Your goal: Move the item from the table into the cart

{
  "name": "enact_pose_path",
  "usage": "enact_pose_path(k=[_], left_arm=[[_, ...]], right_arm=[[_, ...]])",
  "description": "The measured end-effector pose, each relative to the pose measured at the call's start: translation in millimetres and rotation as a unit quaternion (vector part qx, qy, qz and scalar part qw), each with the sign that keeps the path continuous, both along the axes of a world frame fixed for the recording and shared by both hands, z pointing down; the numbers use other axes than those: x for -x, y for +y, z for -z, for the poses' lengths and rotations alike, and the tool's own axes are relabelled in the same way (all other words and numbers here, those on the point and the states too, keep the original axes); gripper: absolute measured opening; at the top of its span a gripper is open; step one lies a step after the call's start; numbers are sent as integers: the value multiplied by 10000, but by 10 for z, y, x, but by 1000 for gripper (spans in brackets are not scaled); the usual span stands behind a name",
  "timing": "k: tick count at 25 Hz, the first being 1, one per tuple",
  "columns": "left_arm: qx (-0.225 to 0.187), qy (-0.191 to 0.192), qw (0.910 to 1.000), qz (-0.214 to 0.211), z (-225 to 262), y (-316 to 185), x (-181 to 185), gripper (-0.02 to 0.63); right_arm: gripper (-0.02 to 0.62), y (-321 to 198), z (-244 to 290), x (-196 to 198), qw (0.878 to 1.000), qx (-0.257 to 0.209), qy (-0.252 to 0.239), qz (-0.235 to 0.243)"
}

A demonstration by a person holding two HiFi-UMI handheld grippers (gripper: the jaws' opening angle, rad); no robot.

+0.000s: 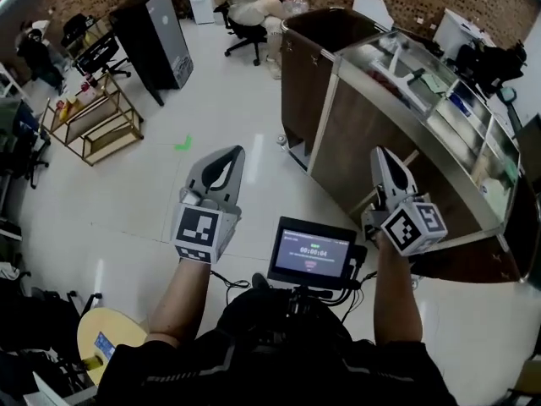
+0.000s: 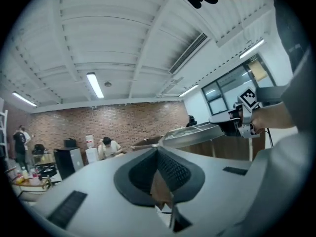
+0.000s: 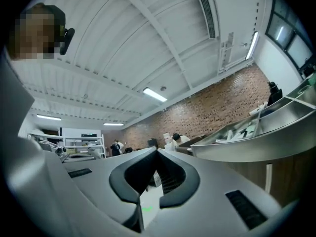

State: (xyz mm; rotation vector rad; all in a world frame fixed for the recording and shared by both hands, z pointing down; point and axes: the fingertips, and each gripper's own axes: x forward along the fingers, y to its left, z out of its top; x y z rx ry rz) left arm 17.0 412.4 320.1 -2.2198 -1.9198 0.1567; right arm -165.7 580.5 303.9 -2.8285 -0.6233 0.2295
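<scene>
Both grippers are held up in front of me over the white floor, pointing forward and slightly upward. My left gripper (image 1: 224, 161) (image 2: 158, 151) is shut, its tips together with nothing between them. At the right, close beside the wooden counter (image 1: 355, 134), my right gripper (image 1: 382, 161) (image 3: 157, 152) is also shut and holds nothing. The counter has a steel top (image 1: 423, 100) carrying several small items. A gold-framed shelf cart (image 1: 93, 118) stands far off at the left. Neither gripper touches any object.
A small screen (image 1: 312, 251) is mounted at my chest. A black cabinet (image 1: 156, 41) and a seated person (image 1: 247, 2) are at the back. A round yellow table (image 1: 106, 332) is at the lower left. There is a green mark (image 1: 183, 144) on the floor ahead.
</scene>
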Motion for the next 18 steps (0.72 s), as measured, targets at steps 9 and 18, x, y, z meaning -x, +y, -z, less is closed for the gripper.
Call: enact_pose_path(k=[9,18], left_arm=[[453,-333,9854,1606,301,-1498,-1841,0],[510,-614,9448,3177,438,-3060,-2892,0]], right_arm=[[0,-921,122,-2232,9914,297,-163,1264],[0,-2402,401,-4324,9306,889,-279,3541]])
